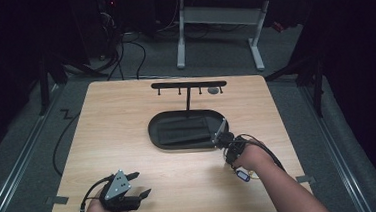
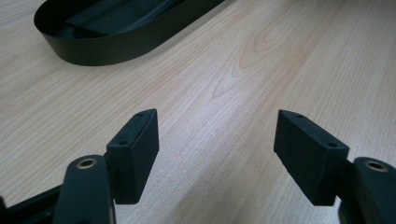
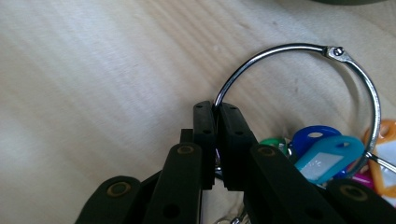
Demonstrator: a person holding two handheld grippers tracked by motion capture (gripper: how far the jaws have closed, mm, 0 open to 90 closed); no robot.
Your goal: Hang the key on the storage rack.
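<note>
Right tongs (image 3: 216, 114) pinch key ring (image 3: 299, 51).

The light wooden surface (image 1: 117, 121) lay bare across its left half and front. A black oval tray (image 1: 158, 138) occupied the centre, with a black T-shaped hook rack (image 1: 188, 85) standing just behind it.

Left gripper (image 2: 217, 140) gapes wide; right gripper (image 3: 217, 109) is clamped tight.
</note>
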